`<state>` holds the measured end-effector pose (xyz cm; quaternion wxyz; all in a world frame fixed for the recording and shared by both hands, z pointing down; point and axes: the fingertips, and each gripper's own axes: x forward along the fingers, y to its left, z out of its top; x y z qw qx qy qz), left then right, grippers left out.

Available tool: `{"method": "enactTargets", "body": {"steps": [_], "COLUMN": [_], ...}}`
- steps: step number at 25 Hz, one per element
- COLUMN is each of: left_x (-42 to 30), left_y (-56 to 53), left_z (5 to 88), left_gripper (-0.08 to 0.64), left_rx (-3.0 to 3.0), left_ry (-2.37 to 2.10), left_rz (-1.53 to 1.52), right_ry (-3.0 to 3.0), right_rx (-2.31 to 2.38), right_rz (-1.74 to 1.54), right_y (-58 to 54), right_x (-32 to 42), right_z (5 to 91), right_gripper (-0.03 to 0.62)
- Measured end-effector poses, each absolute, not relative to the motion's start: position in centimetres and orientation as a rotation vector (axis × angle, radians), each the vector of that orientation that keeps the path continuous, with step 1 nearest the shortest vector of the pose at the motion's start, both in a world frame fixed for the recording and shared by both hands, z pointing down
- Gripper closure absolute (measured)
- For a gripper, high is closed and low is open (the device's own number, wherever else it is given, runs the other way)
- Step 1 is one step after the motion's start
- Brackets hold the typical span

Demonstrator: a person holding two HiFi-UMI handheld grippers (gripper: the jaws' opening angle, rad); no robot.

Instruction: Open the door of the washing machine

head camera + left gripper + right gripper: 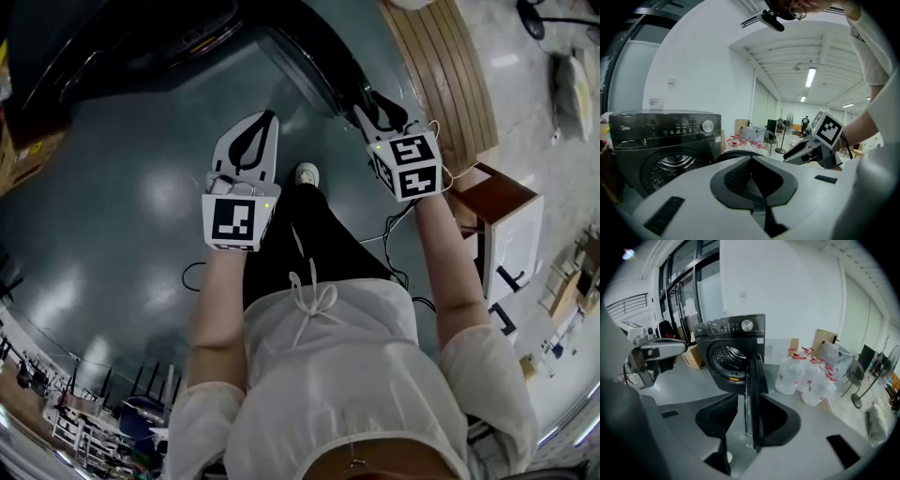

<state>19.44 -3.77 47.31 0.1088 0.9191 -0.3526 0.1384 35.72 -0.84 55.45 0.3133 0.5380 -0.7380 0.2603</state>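
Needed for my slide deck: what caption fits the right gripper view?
Right hand-held gripper with jaws apart around the edge of the washing machine's open door.

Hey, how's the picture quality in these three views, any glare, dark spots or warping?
Head view: soft glare patches on the glossy floor, edges curve strongly. Left gripper view: bright ceiling lamp, washing machine front dark. Right gripper view: clear centre, black corners, wall lines bowed.

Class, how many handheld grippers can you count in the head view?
2: the left gripper at centre-left, the right gripper at upper right; neither looks hidden.
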Motion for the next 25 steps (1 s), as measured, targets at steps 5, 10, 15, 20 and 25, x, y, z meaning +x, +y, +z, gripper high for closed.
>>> {"method": "enactTargets", "body": {"steps": [5,10,15,20,25], "left_x": [13.0,6.3,1.7,-1.7,-4.9], "left_y": [-5.3,-6.0,-6.1,-6.0,-5.5], "left_z": [41.8,36.6,31.7,25.8,21.0], "left_gripper": [0.537,0.537,0.537,0.537,0.537], "left_rx": [2.664,2.634,2.622,2.657,2.695], "left_ry": [-1.186,-1.329,-1.382,-1.490,-1.576], "left_rz": [0.388,0.402,0.426,0.343,0.297], "right_ry": [-2.132,-2.317,-2.431,-2.542,-2.640], "right_rx": [1.390,1.336,1.342,1.312,1.323], "right_rz": [0.585,0.461,0.378,0.240,0.110], "right_y": [-5.0,-7.6,-9.1,-9.1,-8.9], "right_x": [29.2,22.3,17.5,13.8,11.4], "right_z": [48.5,41.6,35.6,28.9,22.6], "right_gripper": [0.460,0.494,0.588,0.588,0.588]}}
